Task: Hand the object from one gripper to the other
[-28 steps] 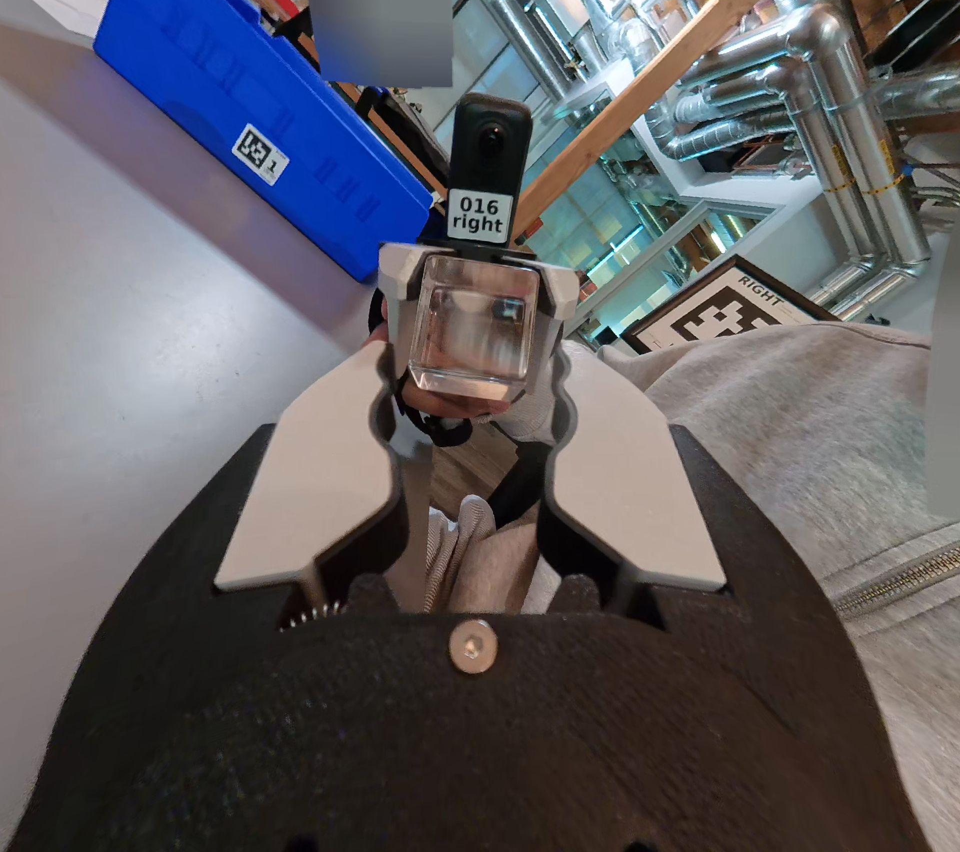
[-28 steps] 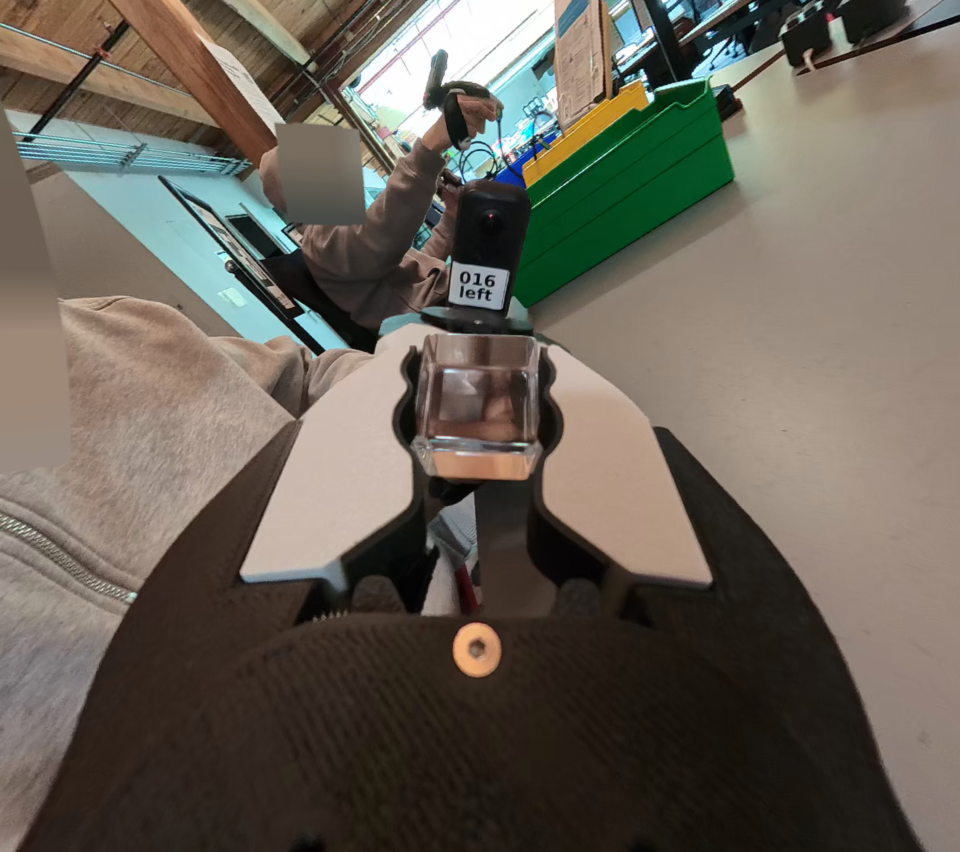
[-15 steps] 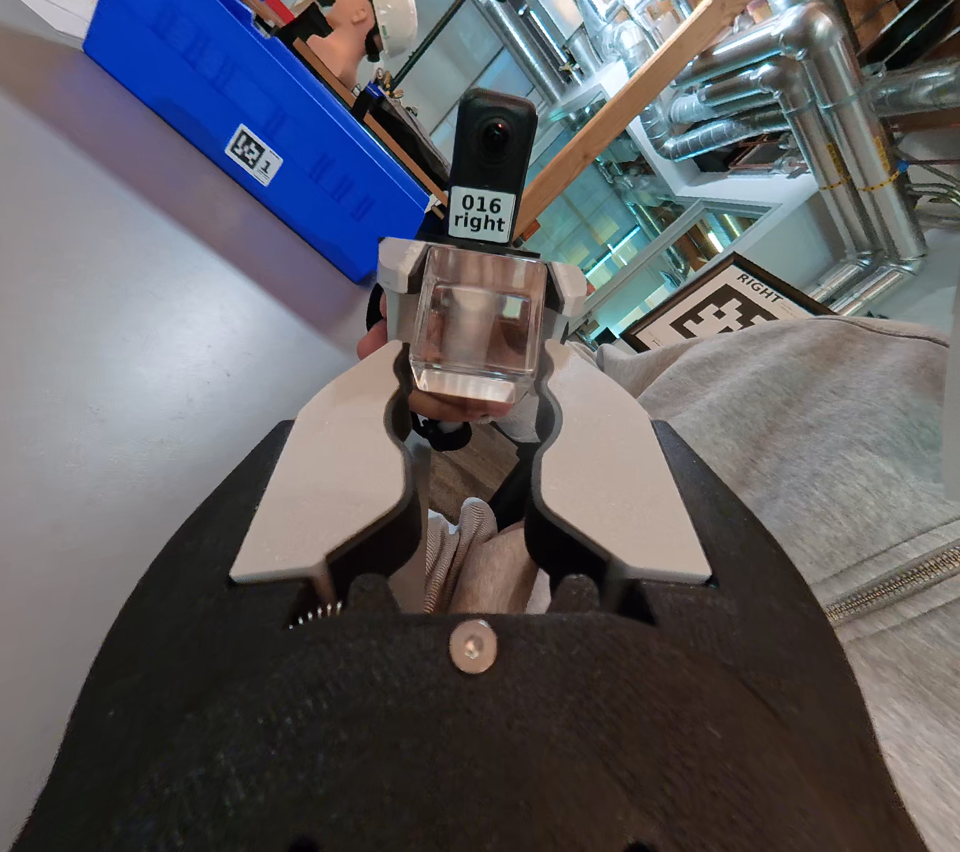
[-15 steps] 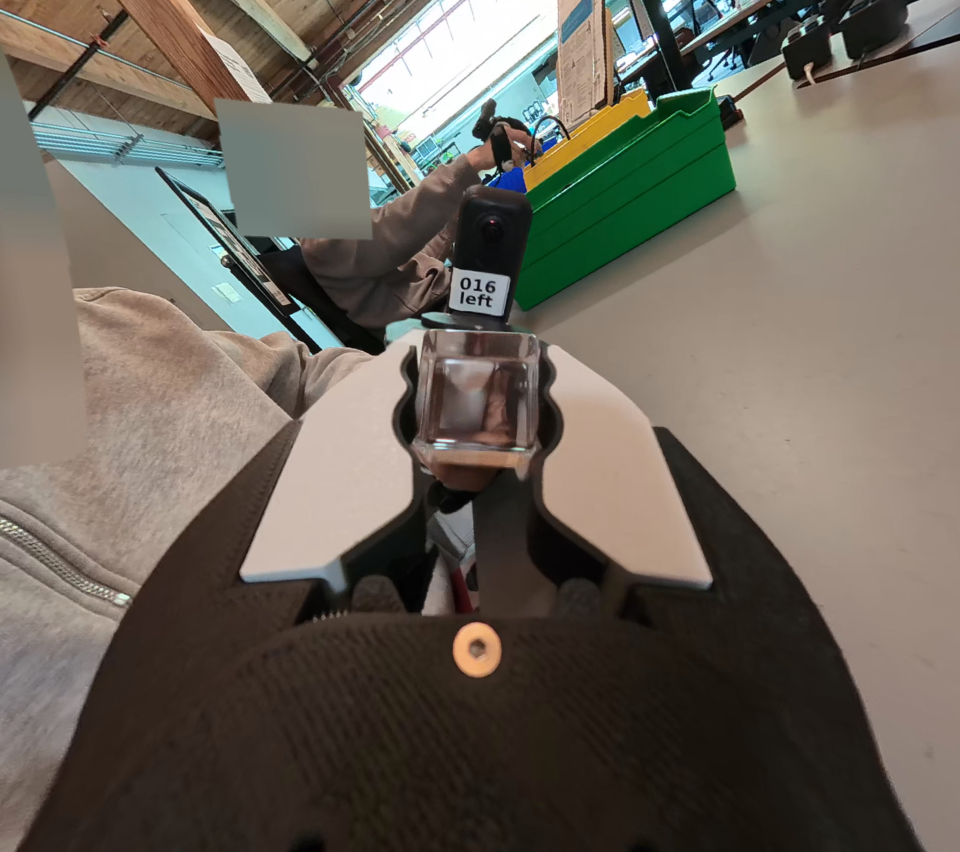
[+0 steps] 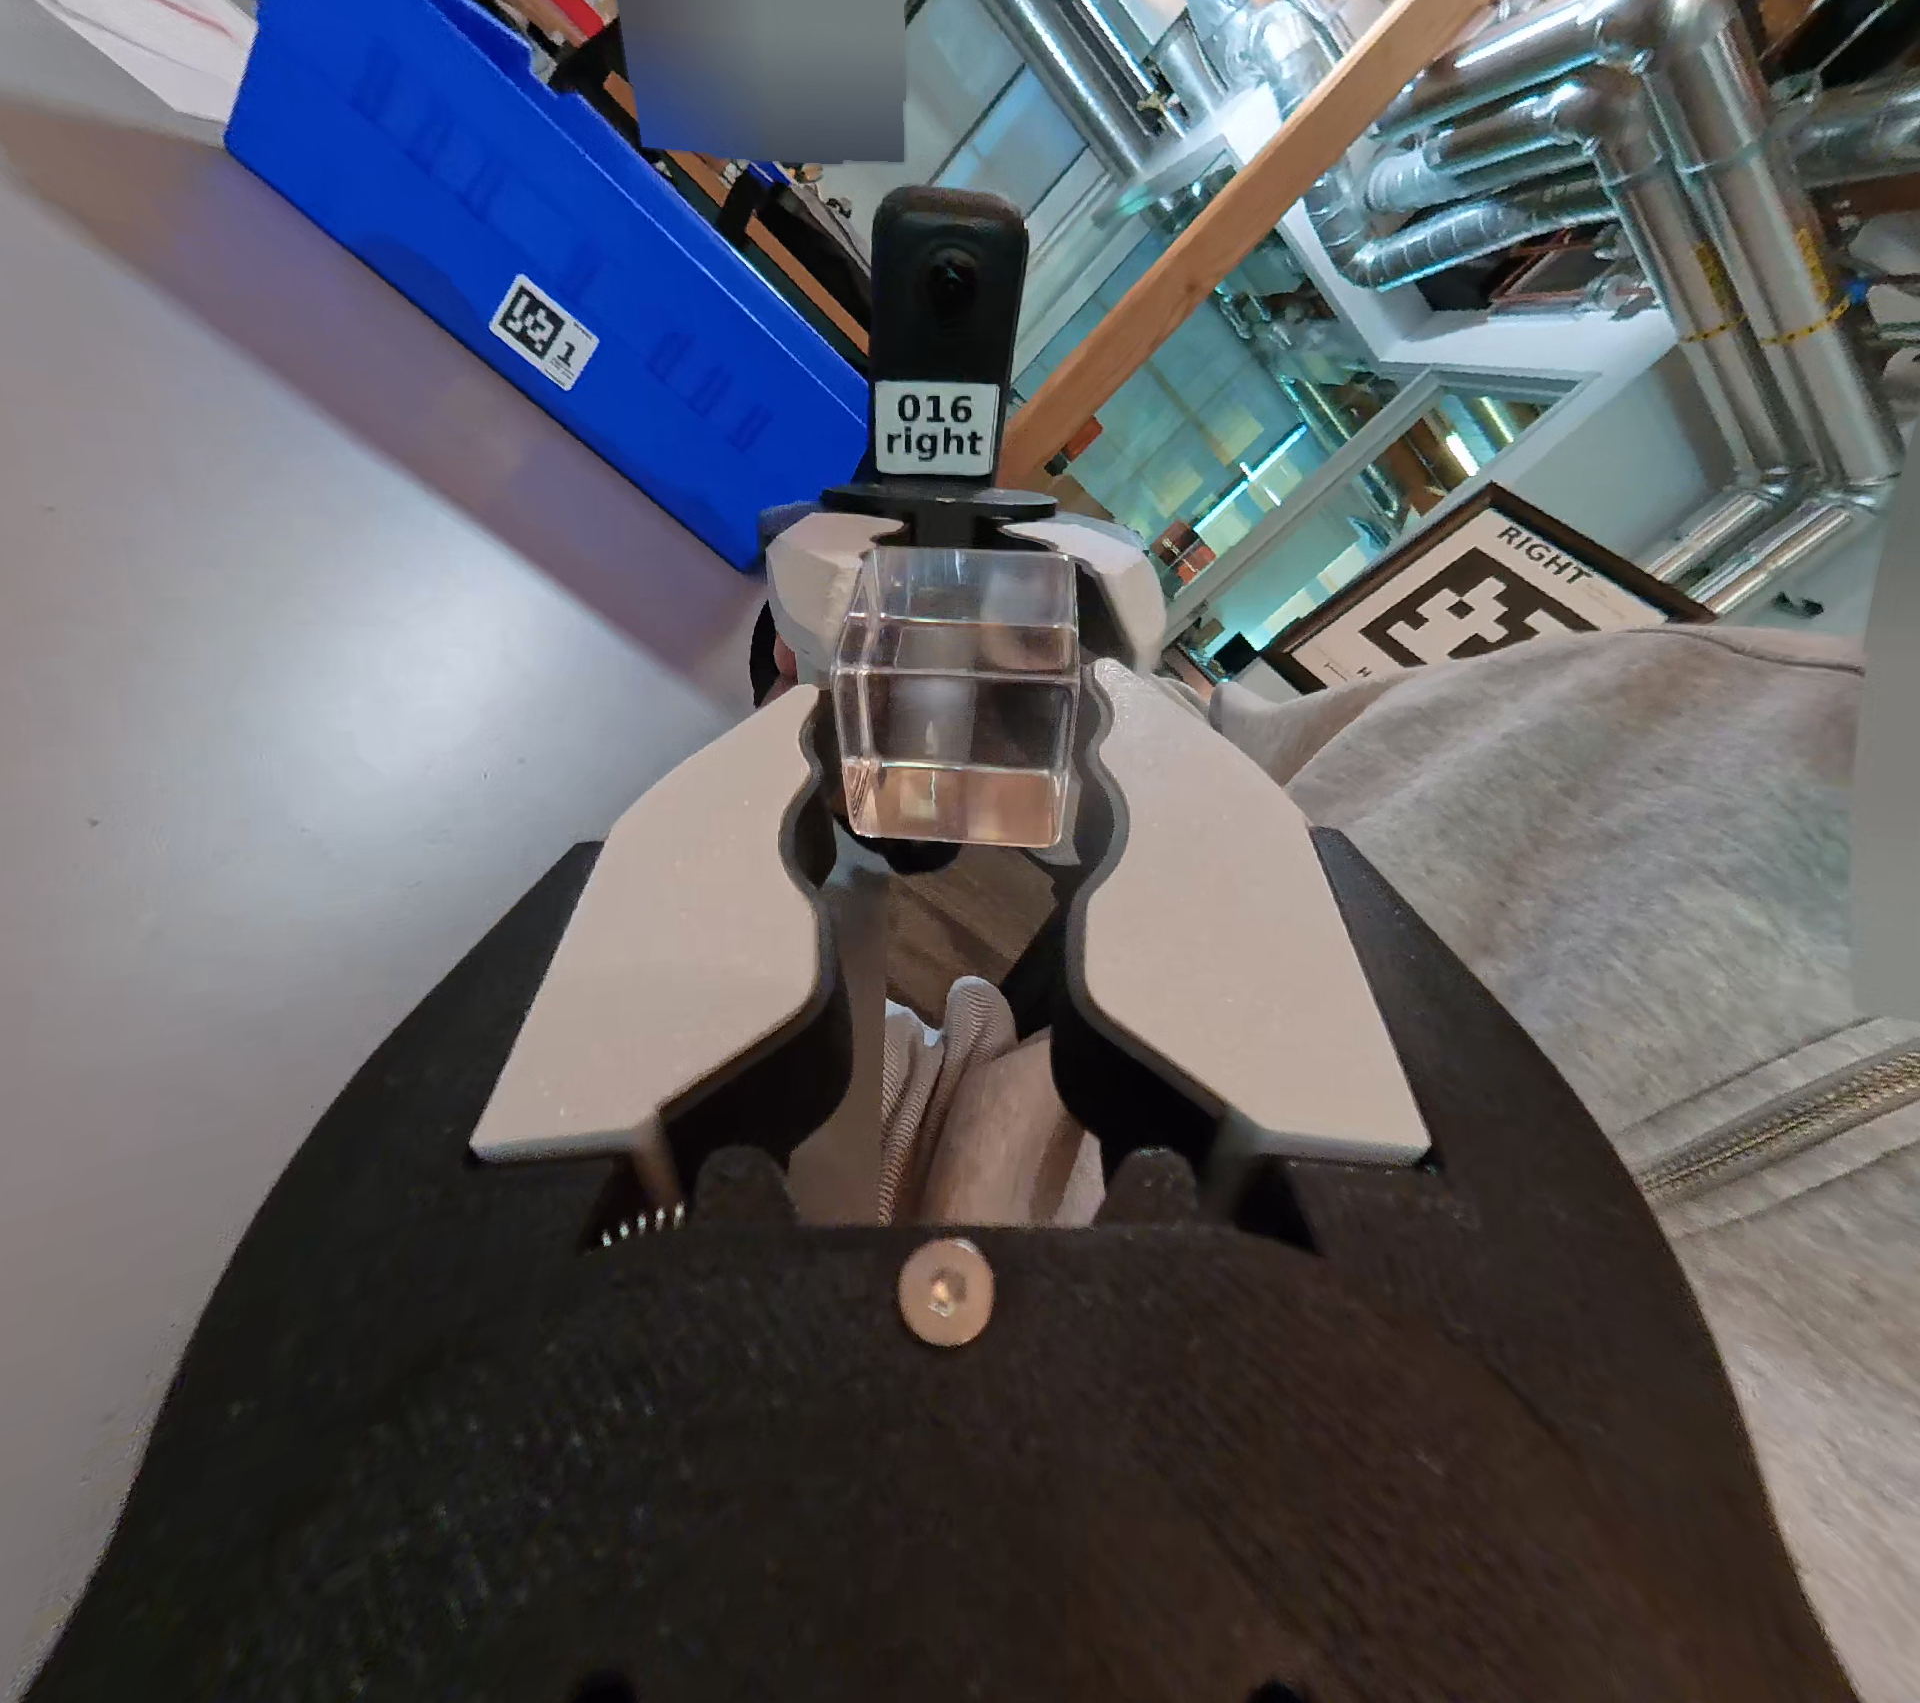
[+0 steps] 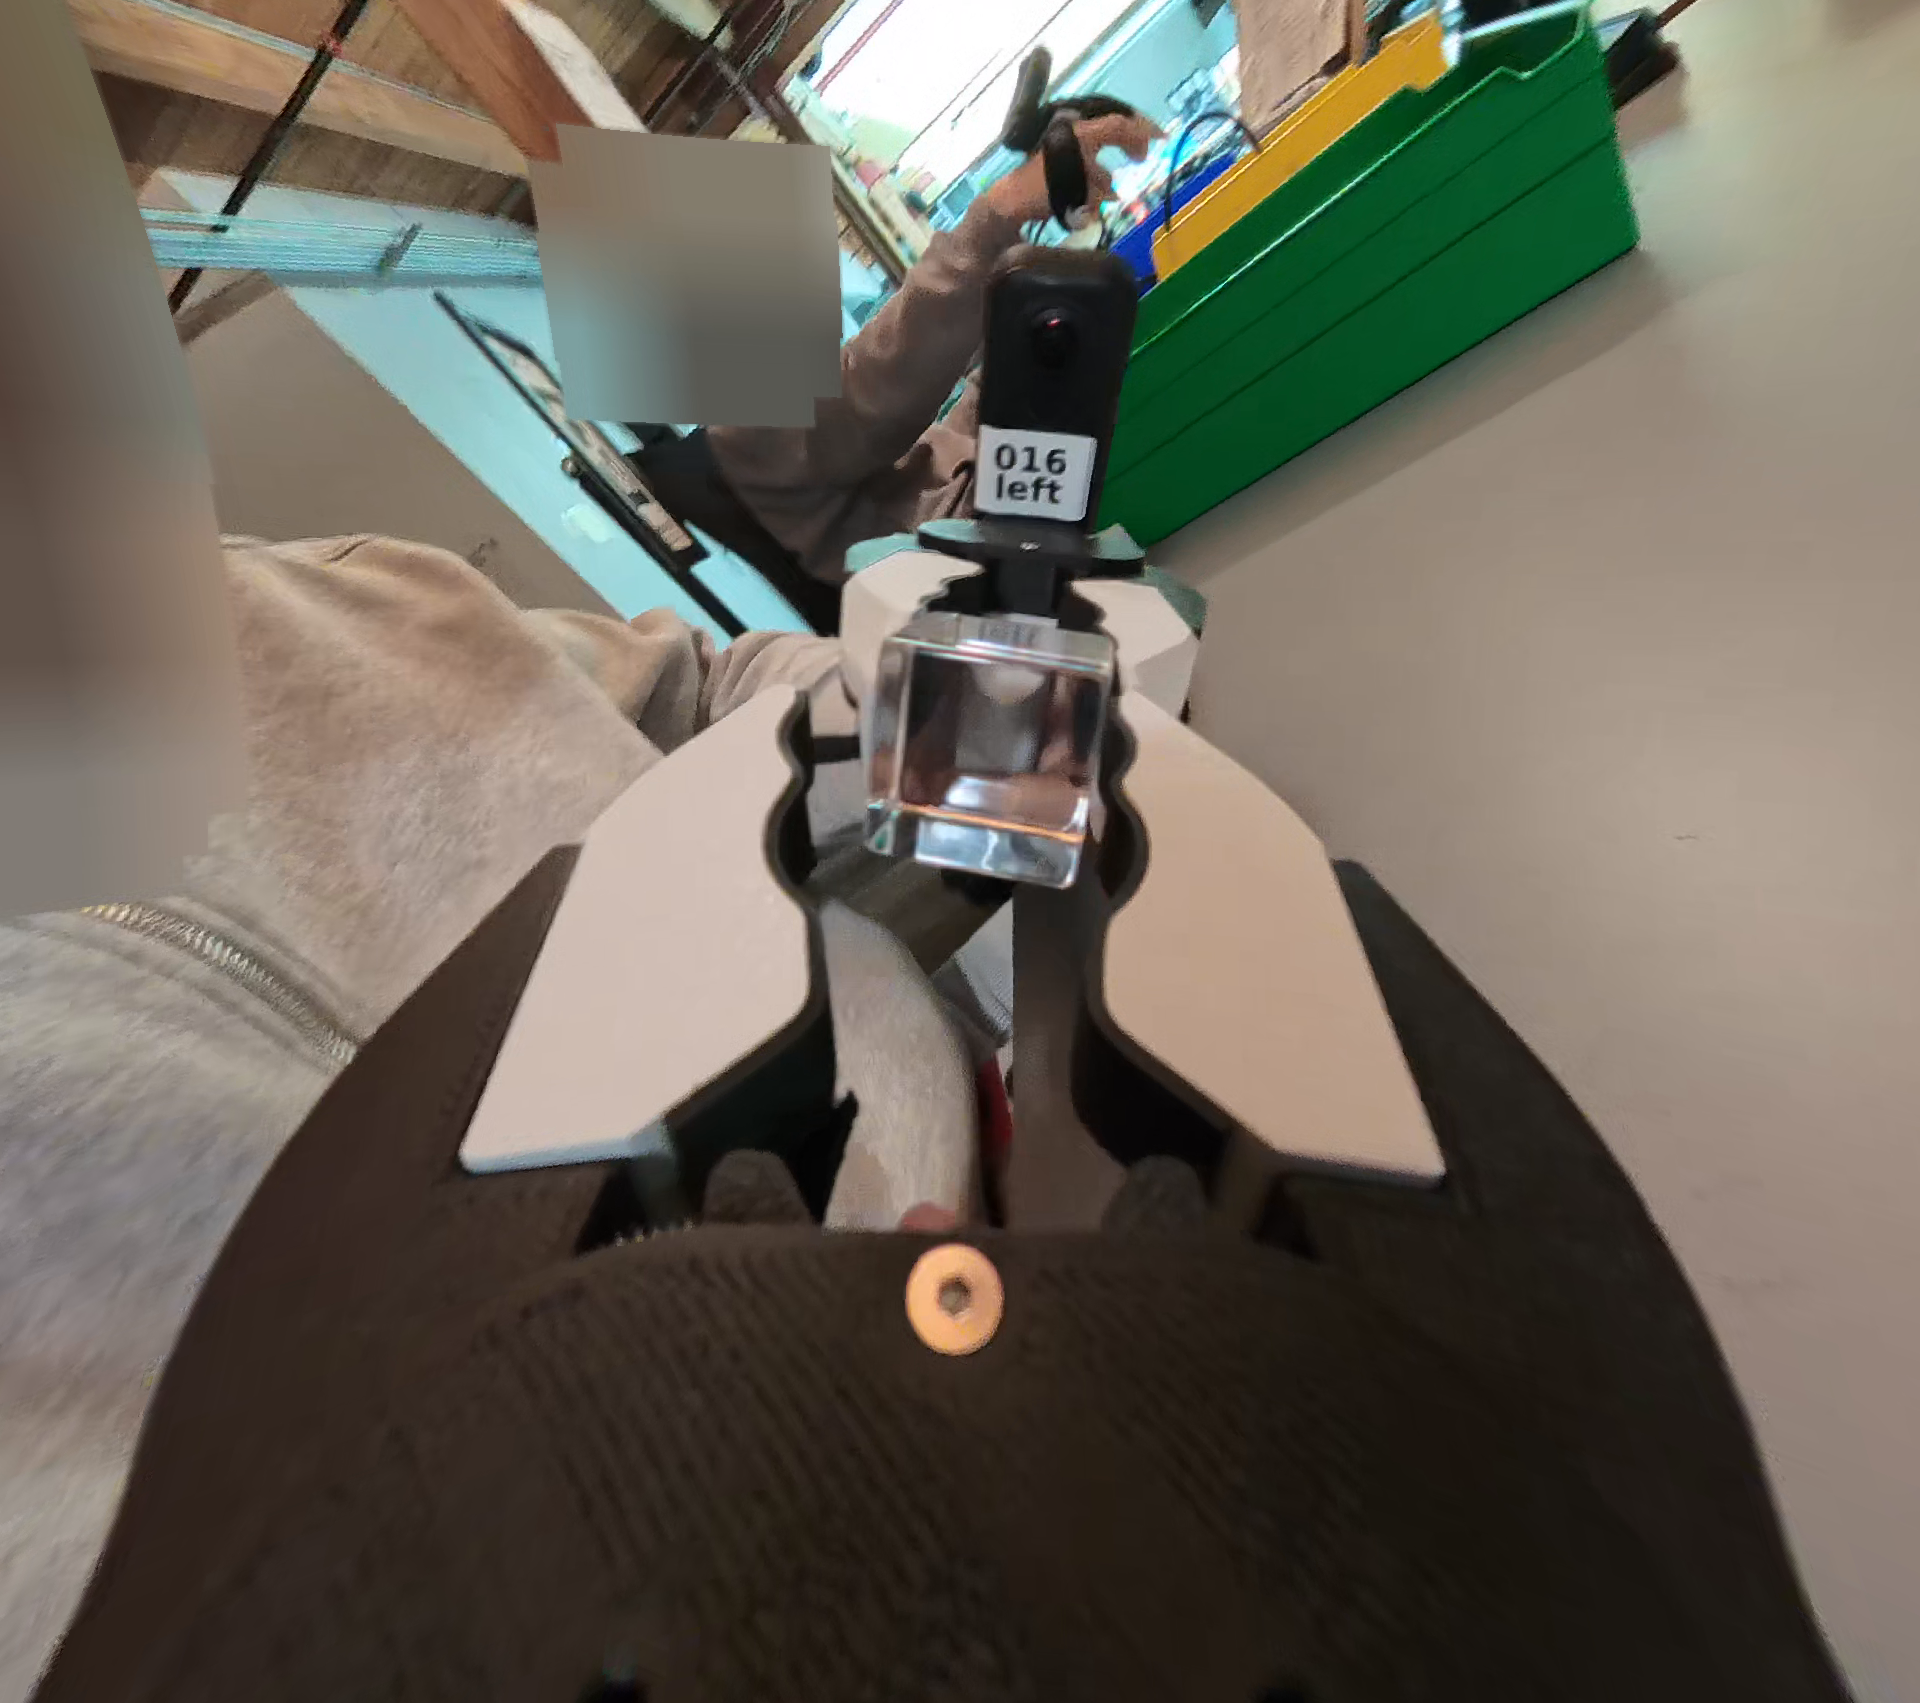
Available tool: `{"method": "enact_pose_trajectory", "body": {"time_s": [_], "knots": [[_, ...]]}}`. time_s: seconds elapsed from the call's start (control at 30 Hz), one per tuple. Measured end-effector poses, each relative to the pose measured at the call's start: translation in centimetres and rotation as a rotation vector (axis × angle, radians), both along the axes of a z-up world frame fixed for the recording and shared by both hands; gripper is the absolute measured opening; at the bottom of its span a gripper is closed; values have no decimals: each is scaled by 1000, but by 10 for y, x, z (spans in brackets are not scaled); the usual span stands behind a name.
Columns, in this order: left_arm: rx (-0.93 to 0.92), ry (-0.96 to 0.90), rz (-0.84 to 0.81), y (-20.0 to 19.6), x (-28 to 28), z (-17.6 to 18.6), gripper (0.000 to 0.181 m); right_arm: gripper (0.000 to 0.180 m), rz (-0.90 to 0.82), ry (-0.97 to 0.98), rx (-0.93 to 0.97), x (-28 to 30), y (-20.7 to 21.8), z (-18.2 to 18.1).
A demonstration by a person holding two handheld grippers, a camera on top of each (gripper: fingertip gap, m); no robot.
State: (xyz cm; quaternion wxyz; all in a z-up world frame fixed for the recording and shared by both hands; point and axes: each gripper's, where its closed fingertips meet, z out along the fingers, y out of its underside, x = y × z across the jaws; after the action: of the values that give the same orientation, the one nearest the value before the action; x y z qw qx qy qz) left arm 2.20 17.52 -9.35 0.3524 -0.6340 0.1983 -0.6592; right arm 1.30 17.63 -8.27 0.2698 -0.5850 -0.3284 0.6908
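A clear cube (image 5: 956,749) sits between the fingers of my left gripper (image 5: 951,697), which is shut on its sides. It is held in the air above the grey table (image 5: 260,718). My right gripper (image 6: 956,718) faces the left one nose to nose. Its fingers stand a little apart from the cube (image 6: 987,749), with a gap showing on the left side. In the left wrist view the right gripper (image 5: 961,573) sits just behind the cube. In the right wrist view the left gripper (image 6: 1023,614) sits behind it.
A blue bin (image 5: 499,219) stands on the table at the far left. Green (image 6: 1403,230) and yellow (image 6: 1320,84) bins stand at the far right. The holder's grey hoodie (image 5: 1558,822) is close by. Another person (image 6: 914,365) sits behind. A marker board (image 5: 1475,604) leans near.
My left gripper closed from open onto the cube. My right gripper, shut on the cube before, has spread its fingers off it.
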Motion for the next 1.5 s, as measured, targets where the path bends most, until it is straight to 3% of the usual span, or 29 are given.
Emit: {"method": "enact_pose_trajectory", "body": {"time_s": [0.03, 0.17, 0.33, 0.57, 1.27, 1.43, 1.5], "knots": [[-16, 3, -6, 1, -1, -1, 43, 59, 17, -1, 25, 4, 0, 1], [-33, 95, -27, 2, 0, -15, 44, 74, -79, 26, 355, 22, 13, 14], [-148, 72, -67, -1, 4, -22, 44, 75, -156, -61, 868, 28, 9, 6], [-314, -23, -139, -5, 6, -20, 44, 66, -70, -212, 1140, 16, -9, -23], [-378, -67, -263, -25, 17, -15, 44, 46, 11, -185, 1187, 10, -29, -28], [-312, -60, -216, -21, 18, -12, 43, 45, 1, -187, 1182, 11, -28, -26], [-270, -58, -168, -16, 16, -9, 51, 45, -4, -201, 1145, 11, -26, -26]]}}
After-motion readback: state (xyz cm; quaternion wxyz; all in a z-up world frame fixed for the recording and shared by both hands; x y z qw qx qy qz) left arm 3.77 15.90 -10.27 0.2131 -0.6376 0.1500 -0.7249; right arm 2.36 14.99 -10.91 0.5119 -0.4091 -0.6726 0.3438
